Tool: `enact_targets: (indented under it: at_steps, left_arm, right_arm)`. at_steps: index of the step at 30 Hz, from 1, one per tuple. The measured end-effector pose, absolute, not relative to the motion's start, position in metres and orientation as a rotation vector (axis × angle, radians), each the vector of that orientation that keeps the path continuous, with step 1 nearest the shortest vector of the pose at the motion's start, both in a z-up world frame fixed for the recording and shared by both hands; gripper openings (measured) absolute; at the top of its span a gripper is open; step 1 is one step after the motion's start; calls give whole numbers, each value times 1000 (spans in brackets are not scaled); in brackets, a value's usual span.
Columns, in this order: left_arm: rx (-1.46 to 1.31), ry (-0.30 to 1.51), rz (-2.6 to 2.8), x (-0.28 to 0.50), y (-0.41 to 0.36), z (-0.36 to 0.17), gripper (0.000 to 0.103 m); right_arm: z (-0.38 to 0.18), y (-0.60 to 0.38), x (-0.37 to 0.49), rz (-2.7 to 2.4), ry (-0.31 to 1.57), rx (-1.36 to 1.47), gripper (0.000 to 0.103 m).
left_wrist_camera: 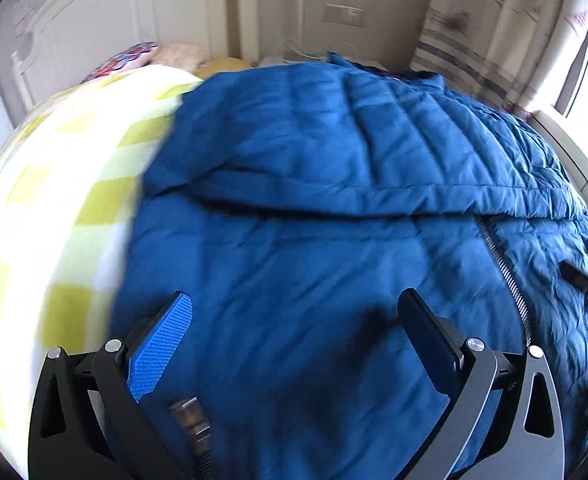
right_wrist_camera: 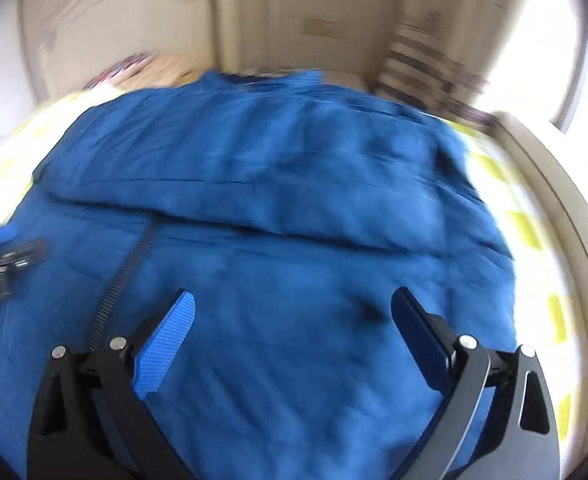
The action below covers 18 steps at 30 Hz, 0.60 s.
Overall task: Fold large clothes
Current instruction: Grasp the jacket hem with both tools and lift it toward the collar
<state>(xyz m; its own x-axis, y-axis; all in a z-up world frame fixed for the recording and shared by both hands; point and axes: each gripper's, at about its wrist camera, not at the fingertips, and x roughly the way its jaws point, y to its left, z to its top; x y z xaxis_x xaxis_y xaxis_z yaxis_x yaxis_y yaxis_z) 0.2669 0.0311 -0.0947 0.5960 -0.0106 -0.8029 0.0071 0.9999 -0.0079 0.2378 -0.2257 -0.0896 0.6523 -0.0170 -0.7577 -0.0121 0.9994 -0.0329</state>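
Blue quilted puffer jacket (left_wrist_camera: 314, 208) lying on yellow-checked bedspread (left_wrist_camera: 66, 184), left gripper (left_wrist_camera: 294, 312) gaping wide, right gripper (right_wrist_camera: 292, 308) likewise, both hovering empty

L gripper (left_wrist_camera: 294, 308) wide apart over blue puffer jacket (left_wrist_camera: 314, 152) on checked bedding (left_wrist_camera: 66, 184).

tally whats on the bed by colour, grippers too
blue: 1, blue quilted puffer jacket
yellow and white: 1, yellow-and-white checked bed cover
black with blue pads: 2, left hand-held gripper, right hand-held gripper
total: 4
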Motion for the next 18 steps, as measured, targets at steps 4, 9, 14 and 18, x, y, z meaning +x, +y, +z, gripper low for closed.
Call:
enact_targets:
  at_steps: [4,9,14,18]
  left_arm:
    - [-30,960,-26,264,47,-101,99]
    - [36,964,16,264,37,-103,99]
    - [4,960,2,263,42,-104,99]
    - [28,959,17,263,38,-104,99]
  right_arm:
    - [-102,-274,228,-26,914,111,99]
    - [-103,-270,229,-28,927,79,101]
    - [-87,-256,204,-28,848,98,100]
    - [-91,-200,180,118,869,-99,100]
